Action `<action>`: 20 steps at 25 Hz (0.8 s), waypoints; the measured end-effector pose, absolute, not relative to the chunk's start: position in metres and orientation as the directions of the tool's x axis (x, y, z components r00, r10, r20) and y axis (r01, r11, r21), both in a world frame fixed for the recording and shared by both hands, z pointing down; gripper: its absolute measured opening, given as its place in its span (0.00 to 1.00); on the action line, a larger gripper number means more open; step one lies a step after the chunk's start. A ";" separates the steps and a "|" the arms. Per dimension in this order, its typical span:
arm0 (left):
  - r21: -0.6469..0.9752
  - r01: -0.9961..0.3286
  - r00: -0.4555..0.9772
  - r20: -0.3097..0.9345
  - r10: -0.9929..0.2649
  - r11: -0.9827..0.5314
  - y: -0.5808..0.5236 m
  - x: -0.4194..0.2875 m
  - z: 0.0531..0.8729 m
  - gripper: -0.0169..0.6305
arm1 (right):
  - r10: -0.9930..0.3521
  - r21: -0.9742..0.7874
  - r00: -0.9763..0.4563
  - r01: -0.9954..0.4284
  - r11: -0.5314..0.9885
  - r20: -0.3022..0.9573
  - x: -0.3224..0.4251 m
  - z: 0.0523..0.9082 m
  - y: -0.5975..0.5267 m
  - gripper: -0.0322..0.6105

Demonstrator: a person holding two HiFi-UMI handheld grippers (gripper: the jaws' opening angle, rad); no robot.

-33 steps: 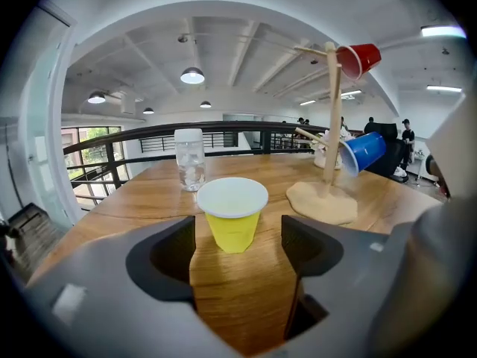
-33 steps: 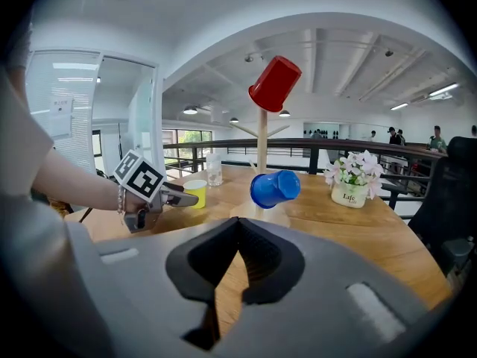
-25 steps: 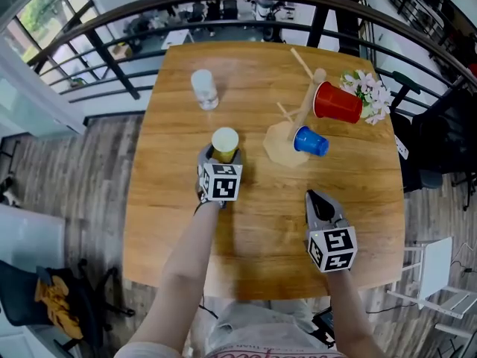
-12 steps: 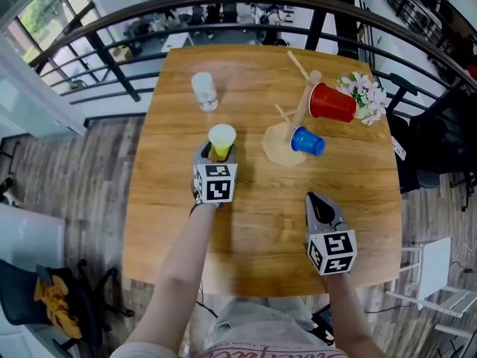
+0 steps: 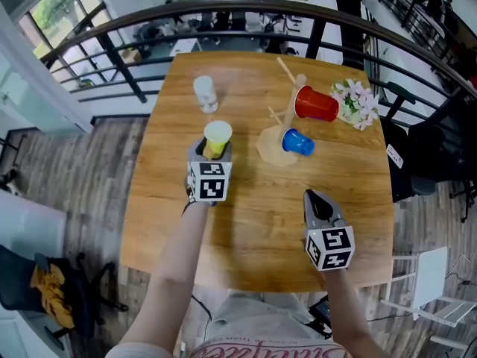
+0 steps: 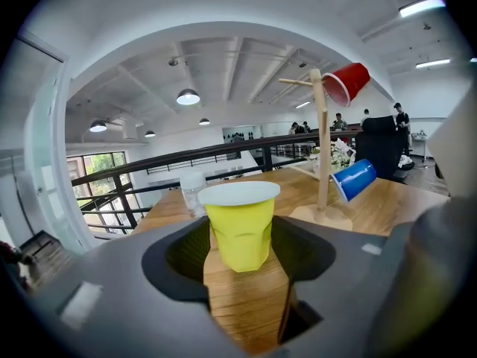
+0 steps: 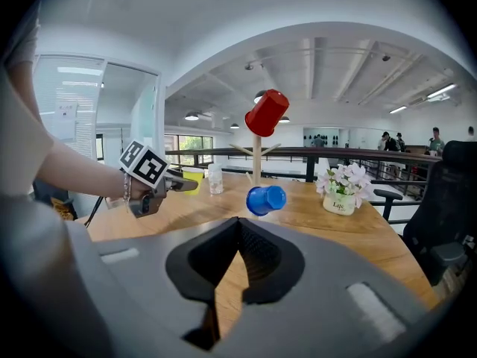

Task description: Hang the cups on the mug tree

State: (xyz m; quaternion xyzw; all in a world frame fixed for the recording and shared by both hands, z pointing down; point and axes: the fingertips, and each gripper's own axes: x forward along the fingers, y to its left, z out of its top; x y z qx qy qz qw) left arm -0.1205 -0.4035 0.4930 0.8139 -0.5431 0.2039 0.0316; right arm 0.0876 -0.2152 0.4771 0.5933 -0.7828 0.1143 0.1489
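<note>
Left tongs clamp the yellow cup upright, gripped low, its rim free for the mug tree. Right tongs, closed and empty, wait aside.

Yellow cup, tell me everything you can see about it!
The yellow cup looks like plastic, with a wide pale rim and faceted sides that narrow toward its base. It stands upright, mouth up, between the jaws of the left gripper, which press on its sides. It is over the wooden table, near the clear glass and left of the mug tree. Whether its base touches the table I cannot tell.
</note>
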 end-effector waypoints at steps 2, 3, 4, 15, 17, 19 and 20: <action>-0.183 -0.895 0.327 0.353 -0.877 -0.407 -0.398 -0.116 0.483 0.44 | -0.895 0.007 -0.258 -0.960 0.280 0.365 0.092 0.473 -0.212 0.05; -0.189 -0.893 0.328 0.346 -0.879 -0.408 -0.394 -0.113 0.478 0.44 | -0.894 0.011 -0.260 -0.959 0.284 0.364 0.095 0.471 -0.210 0.05; -0.195 -0.891 0.330 0.339 -0.881 -0.409 -0.391 -0.109 0.472 0.44 | -0.895 0.011 -0.262 -0.958 0.285 0.362 0.099 0.469 -0.208 0.05; -0.296 -0.870 0.322 0.266 -0.909 -0.395 -0.373 -0.074 0.413 0.44 | -0.901 0.005 -0.307 -0.946 0.324 0.306 0.124 0.443 -0.212 0.05; -0.343 -0.850 0.319 0.268 -0.909 -0.399 -0.372 -0.067 0.408 0.45 | -0.901 0.009 -0.316 -0.943 0.333 0.297 0.127 0.441 -0.213 0.05; -0.398 -0.820 0.321 0.274 -0.907 -0.411 -0.372 -0.058 0.402 0.45 | -0.903 0.013 -0.323 -0.940 0.340 0.282 0.131 0.437 -0.212 0.05; -0.425 -0.804 0.321 0.279 -0.905 -0.416 -0.372 -0.053 0.399 0.45 | -0.905 0.015 -0.326 -0.939 0.343 0.274 0.133 0.434 -0.211 0.05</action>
